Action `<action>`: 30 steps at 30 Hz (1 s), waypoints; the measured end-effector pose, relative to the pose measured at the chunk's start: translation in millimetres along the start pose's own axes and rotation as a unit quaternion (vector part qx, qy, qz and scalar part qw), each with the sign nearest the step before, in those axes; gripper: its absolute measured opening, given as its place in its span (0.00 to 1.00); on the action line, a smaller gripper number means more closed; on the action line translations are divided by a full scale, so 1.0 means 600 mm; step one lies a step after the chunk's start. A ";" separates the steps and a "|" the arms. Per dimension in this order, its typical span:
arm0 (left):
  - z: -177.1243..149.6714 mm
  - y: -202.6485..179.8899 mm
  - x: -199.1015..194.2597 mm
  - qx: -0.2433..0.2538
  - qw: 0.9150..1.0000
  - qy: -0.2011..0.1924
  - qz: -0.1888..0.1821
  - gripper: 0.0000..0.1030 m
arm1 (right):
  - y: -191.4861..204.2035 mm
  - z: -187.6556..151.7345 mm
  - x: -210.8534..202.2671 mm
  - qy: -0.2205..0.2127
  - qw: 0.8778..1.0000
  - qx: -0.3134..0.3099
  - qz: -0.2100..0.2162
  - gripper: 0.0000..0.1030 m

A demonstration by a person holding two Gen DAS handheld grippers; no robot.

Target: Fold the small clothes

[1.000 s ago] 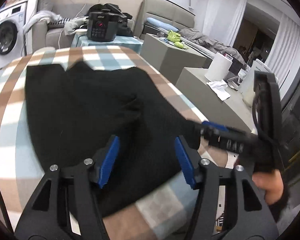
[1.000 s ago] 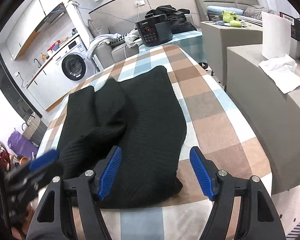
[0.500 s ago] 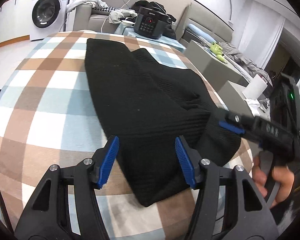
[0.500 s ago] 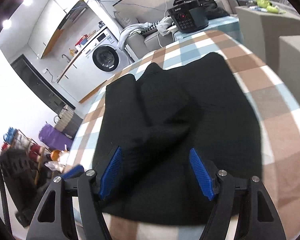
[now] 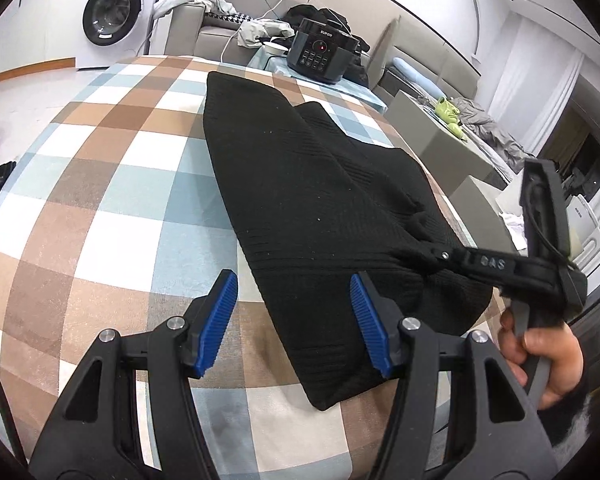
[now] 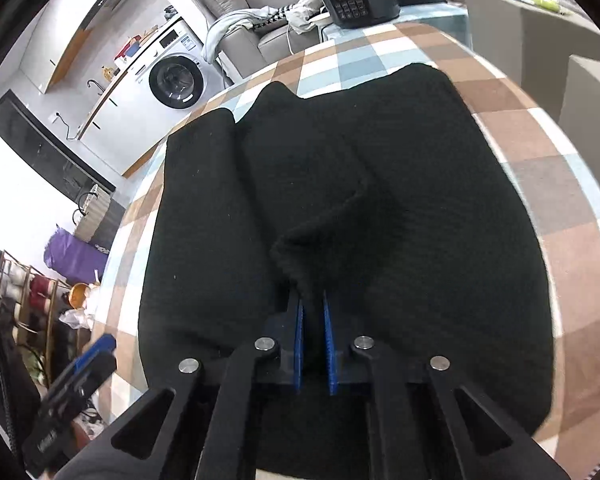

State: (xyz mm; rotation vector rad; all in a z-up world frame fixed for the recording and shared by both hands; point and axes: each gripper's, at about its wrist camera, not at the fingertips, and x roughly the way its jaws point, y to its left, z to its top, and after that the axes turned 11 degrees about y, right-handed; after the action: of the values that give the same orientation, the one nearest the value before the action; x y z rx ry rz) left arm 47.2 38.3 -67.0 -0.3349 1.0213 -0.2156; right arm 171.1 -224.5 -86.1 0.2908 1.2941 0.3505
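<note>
**Ana:** Sweater (image 5: 308, 200), black ribbed knit, lies along the checked tablecloth (image 5: 112, 200), running from the far edge of the tabletop toward the near right corner, already doubled lengthwise by the look of it.

**Ben:** How do you reckon it handles?

**Ana:** Soft and limp, light enough, with some bulk where layers stack. It should drape and sag from any single grip, and the ribbing will probably cling to the cloth beneath rather than slide. Not fragile, though a hard tug could stretch the knit.

**Ben:** And the claws?

**Ana:** Right gripper (image 6: 312, 320) has its blue pads drawn narrow on a raised ridge of the knit near the middle of the near end. Left gripper (image 5: 294, 320) stands wide, holding nothing, poised over the near left hem.

**Ben:** Where would you take hold?

**Ana:** At the hem corners, I'd judge, one claw each, so the edge lifts evenly. A pinch mid-fabric bunches it, as the ridge shows.

**Ben:** The room?

**Ana:** Cloth in brown, pale blue and white squares, lying flat. Beyond the far edge sits a black cooker (image 5: 322, 56) on a side table, a washing machine (image 5: 116, 12) to the left, a grey sofa with strewn laundry between them, grey cabinets on the right.
</note>
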 end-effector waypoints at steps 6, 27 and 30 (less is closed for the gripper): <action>0.000 0.004 -0.012 -0.003 1.000 -0.011 0.000 0.54 | -0.012 0.002 -0.007 0.005 1.000 0.018 0.009 0.13; 0.015 -0.014 -0.012 0.003 1.000 -0.010 -0.009 0.54 | -0.043 -0.083 -0.150 -0.096 0.990 0.067 0.081 0.06; 0.020 -0.029 0.006 0.017 1.000 0.001 -0.011 0.54 | -0.097 -0.109 -0.107 -0.052 0.990 0.119 0.055 0.06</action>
State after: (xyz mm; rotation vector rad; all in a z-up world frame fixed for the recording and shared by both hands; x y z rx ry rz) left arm 58.9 22.7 -57.8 -0.3160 1.0154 -0.2532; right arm 97.9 -302.7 -69.4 0.5765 1.2199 0.2706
